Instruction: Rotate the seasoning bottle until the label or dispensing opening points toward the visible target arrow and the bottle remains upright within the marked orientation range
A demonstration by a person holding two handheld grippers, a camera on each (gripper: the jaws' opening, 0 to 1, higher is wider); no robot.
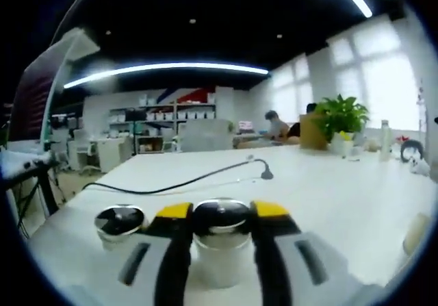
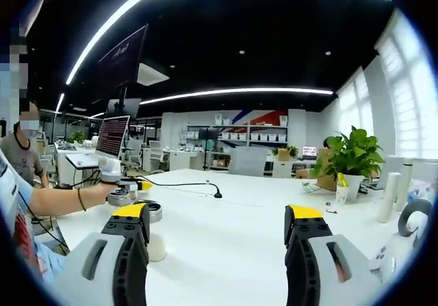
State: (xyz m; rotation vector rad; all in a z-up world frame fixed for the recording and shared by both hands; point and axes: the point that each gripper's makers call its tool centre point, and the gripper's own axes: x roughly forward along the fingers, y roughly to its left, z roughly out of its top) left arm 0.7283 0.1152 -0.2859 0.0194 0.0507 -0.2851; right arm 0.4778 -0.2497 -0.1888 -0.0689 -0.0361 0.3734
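Note:
A white seasoning bottle [image 1: 220, 268] with a shiny metal cap stands upright on the white table [image 1: 342, 203]. My left gripper [image 1: 221, 211] is shut on it, one yellow-tipped jaw on each side of the cap. A second metal-capped bottle [image 1: 120, 222] stands just to its left, apart from the jaws. In the right gripper view, a person's hand [image 2: 101, 194] holds the left gripper [image 2: 130, 187] at the left, and a white capped bottle [image 2: 155, 241] stands beside it. My right gripper [image 2: 217, 211] is wide open above the table with nothing between its jaws.
A black cable [image 1: 178, 183] runs across the table to a small stand [image 2: 217, 195]. A potted plant [image 2: 352, 157] and tall white bottles [image 2: 391, 195] stand at the right. A monitor [image 2: 113, 135], desks and shelves lie beyond the table's far edge.

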